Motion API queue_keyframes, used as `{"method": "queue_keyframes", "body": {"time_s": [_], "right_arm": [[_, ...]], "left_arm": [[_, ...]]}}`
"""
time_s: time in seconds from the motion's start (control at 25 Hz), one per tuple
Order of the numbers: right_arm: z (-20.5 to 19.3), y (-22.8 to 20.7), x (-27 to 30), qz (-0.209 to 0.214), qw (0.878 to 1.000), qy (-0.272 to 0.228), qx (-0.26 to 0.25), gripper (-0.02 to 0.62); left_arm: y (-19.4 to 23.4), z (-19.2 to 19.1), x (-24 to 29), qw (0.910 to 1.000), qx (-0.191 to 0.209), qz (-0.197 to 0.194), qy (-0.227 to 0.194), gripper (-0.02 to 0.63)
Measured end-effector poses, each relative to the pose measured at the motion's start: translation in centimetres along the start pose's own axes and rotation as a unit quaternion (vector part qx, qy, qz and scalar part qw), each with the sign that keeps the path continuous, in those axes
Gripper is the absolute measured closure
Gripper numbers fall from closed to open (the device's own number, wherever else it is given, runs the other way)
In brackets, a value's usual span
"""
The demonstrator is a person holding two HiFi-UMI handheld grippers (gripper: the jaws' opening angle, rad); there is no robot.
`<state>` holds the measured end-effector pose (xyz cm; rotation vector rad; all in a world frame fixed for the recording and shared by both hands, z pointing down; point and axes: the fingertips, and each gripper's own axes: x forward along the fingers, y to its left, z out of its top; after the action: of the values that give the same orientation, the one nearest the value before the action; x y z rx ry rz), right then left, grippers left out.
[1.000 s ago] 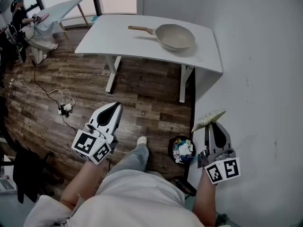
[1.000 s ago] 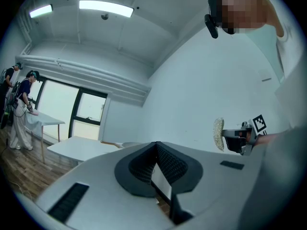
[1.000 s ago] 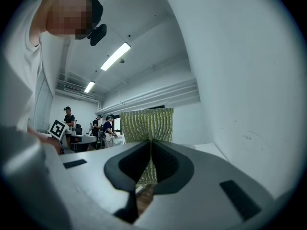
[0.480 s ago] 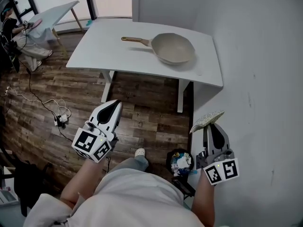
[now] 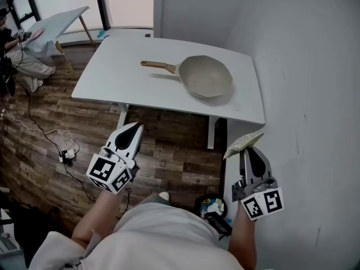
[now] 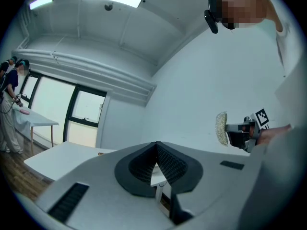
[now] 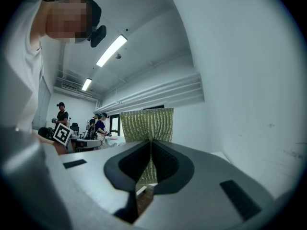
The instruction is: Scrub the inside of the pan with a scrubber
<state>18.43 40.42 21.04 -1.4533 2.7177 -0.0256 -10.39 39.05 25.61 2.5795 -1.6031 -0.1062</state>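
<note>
Head view: the pan (image 5: 208, 76) lies on the white table (image 5: 124, 72), toward the table's wall-side end, its handle pointing along the top to the other end. Both my grippers are short of the table's near edge, over the wood floor (image 5: 169, 142). My left gripper (image 5: 133, 129) has its jaws together on nothing. My right gripper (image 5: 248, 151) is clamped on the scrubber (image 5: 245, 141), which sits just off the table's wall-side corner – not yet at the pan.

Left gripper view: the pads meet with nothing between them. The table top shows beyond the tips, and the scrubber sticks up off to the right.

Right gripper view: the jaws pinch the scrubber's lower edge and most of the pad stands free above the tips. The knit mesh looks soft and light, so I expect it to fold under pressure; a deeper bite would stiffen it.

The pan looks rigid with a smooth pale lining. It will probably skate on that slick table top while scrubbed, so I'd pin it by the handle with the left gripper.

Room: a plain white wall (image 5: 315, 94) runs along the table's right end and windows lie past its far edge. Cables (image 5: 48, 133) trail on the floor to the table's left – other people work well beyond it.
</note>
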Motion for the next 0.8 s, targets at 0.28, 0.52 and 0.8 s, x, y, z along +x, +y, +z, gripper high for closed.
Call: {"method": "queue_keyframes", "body": {"time_s": [0.28, 0.52, 0.8], "right_arm": [[-0.2, -1.4, 3.0, -0.004, 1.0, 0.003, 0.005, 0.569], [-1.2, -1.9, 3.7, 0.0, 1.0, 0.012, 0.012, 0.569], [-1.7, -2.5, 4.2, -0.001, 1.0, 0.02, 0.019, 0.569]], "left_arm": [[1.6, 0.4, 2.5, 0.9999, 0.007, -0.009, -0.001, 0.595], [2.2, -0.5, 3.2, 1.0, 0.001, -0.006, 0.006, 0.595], [2.5, -1.1, 3.8, 0.9999, -0.004, -0.001, 0.015, 0.595]]}}
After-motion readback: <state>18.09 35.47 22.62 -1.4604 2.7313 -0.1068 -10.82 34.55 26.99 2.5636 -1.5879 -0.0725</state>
